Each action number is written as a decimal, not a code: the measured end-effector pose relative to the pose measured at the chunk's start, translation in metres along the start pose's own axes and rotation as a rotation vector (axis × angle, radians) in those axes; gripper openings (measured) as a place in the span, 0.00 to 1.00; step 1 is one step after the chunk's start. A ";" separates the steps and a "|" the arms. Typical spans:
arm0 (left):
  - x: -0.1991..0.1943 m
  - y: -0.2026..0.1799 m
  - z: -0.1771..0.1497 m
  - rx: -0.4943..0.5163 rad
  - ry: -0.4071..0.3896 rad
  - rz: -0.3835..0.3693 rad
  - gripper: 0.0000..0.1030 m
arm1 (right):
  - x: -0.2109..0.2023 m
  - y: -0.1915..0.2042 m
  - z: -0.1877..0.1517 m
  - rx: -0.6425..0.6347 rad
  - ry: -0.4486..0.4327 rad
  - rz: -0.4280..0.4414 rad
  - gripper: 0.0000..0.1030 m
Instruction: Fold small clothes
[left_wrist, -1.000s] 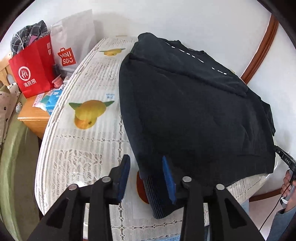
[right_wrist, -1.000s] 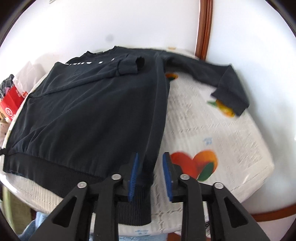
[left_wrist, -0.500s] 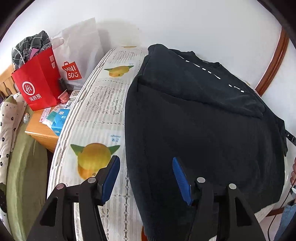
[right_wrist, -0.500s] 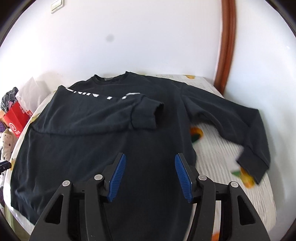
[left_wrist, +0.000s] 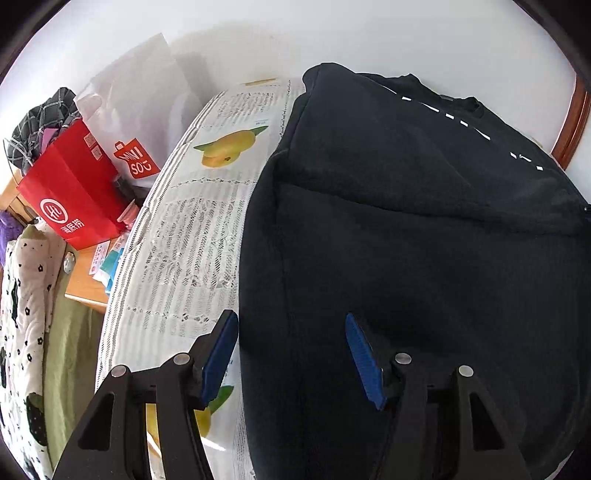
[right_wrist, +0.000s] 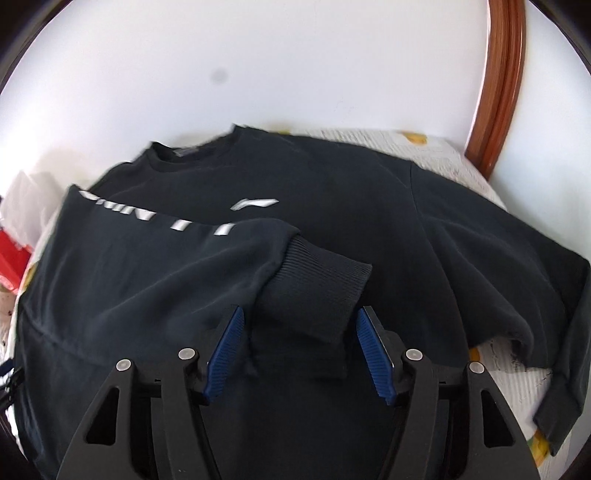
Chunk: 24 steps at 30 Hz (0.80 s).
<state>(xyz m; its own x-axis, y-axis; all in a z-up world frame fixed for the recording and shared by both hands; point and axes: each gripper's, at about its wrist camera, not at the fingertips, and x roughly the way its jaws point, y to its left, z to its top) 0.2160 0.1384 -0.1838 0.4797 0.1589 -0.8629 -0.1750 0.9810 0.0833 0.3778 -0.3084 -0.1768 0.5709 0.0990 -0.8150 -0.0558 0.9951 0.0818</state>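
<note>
Tilting steeply down over the dark sweatshirt (right_wrist: 332, 206), both grippers hold nothing; right gripper (right_wrist: 299, 347) jaws opening, left gripper (left_wrist: 291, 354) jaws apart.

A lived-in room of a home. A table with a lace-patterned cloth (left_wrist: 192, 236) printed with fruit stands against a plain white wall. Off its left edge, a low wooden cabinet (left_wrist: 83, 280) holds a red shopping bag (left_wrist: 70, 195) and a white shop bag (left_wrist: 136, 122). Beside it lies a flower-print quilt (left_wrist: 22, 306). Wooden trim (right_wrist: 498, 81) runs up the wall.
</note>
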 end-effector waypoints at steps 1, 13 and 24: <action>0.000 0.000 0.000 0.001 -0.010 0.001 0.58 | 0.007 -0.003 0.001 0.014 0.017 0.012 0.60; 0.005 0.010 -0.002 -0.045 -0.010 -0.038 0.66 | -0.017 -0.035 0.001 0.078 -0.024 0.117 0.02; 0.000 0.022 0.003 -0.029 -0.034 -0.028 0.66 | -0.039 0.012 0.013 -0.092 -0.049 -0.228 0.29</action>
<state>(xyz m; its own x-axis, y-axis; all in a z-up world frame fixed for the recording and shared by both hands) 0.2145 0.1600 -0.1804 0.5134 0.1357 -0.8473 -0.1861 0.9815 0.0445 0.3653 -0.3002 -0.1366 0.6160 -0.1259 -0.7777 0.0057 0.9878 -0.1554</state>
